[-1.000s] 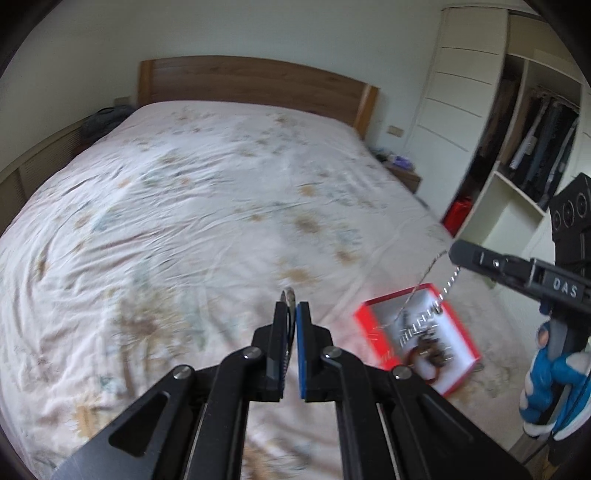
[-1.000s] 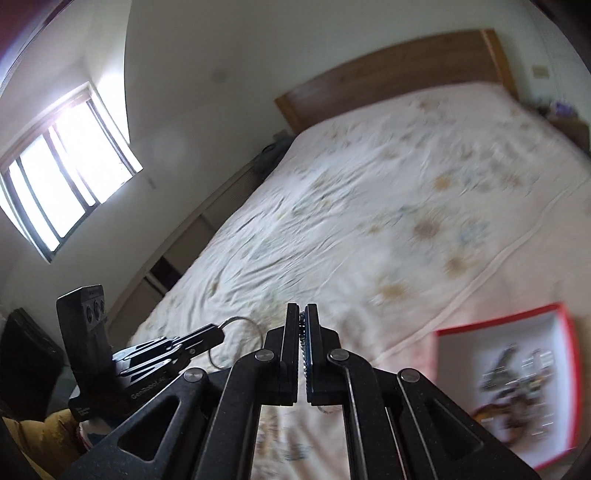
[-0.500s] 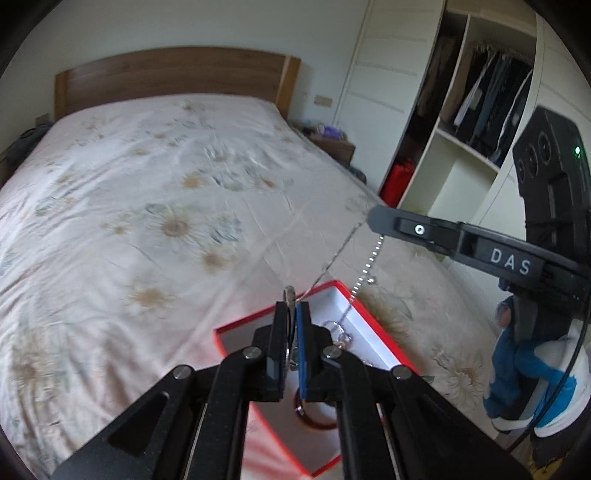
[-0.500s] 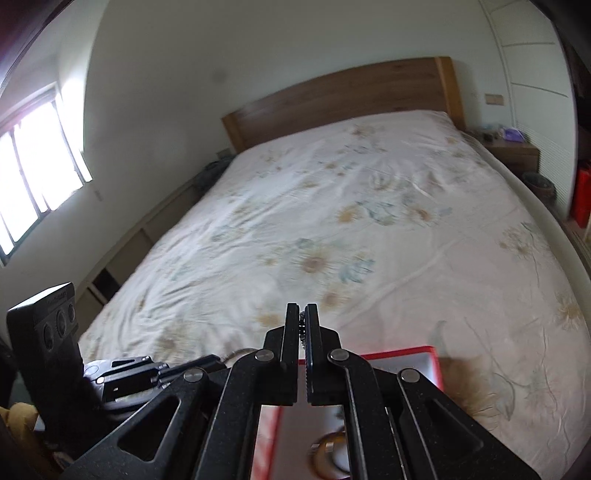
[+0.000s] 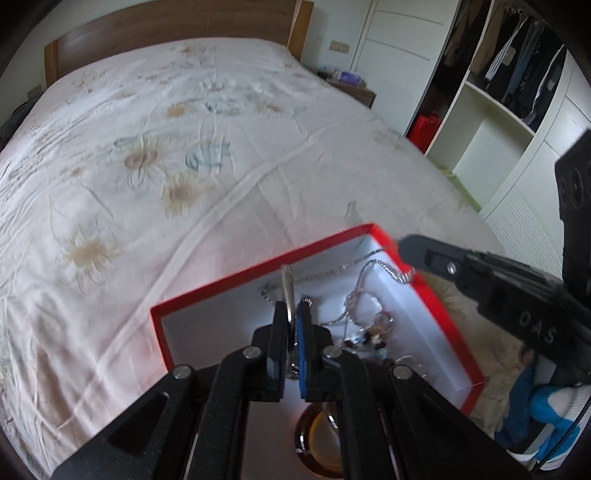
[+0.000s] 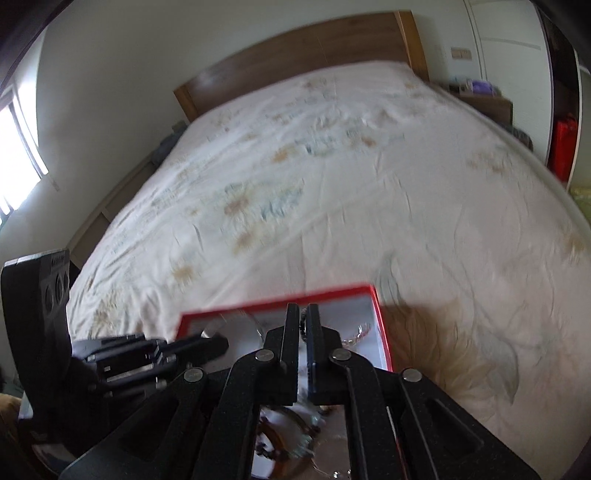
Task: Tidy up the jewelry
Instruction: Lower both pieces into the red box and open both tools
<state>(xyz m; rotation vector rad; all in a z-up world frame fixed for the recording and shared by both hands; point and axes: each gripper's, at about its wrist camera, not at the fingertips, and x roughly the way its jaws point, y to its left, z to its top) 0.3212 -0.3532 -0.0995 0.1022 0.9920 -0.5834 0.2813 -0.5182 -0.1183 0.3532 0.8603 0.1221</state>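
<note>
A red box with a white inside point(image 5: 258, 273) lies on the bed near its foot; it also shows in the right wrist view point(image 6: 382, 325). Inside lie silver chains point(image 5: 360, 295), a bead piece point(image 5: 369, 338) and an amber bangle point(image 5: 321, 443). My left gripper point(image 5: 291, 306) is shut on a thin silver ring point(image 5: 287, 284) over the box. My right gripper point(image 6: 303, 314) is shut on a silver chain point(image 6: 303, 325); in the left wrist view its tip point(image 5: 410, 251) sits at the box's right rim with the chain point(image 5: 384, 267) hanging into the box.
The bed point(image 5: 184, 147) has a floral white sheet and a wooden headboard point(image 5: 166, 22). A nightstand point(image 5: 351, 88), a red object point(image 5: 424, 129) and an open wardrobe point(image 5: 517, 85) stand to the right. A window point(image 6: 14, 147) is at the left.
Both grippers have moved down and in over the red box. The chain in the right gripper now hangs into the box; the left gripper keeps its ring.
</note>
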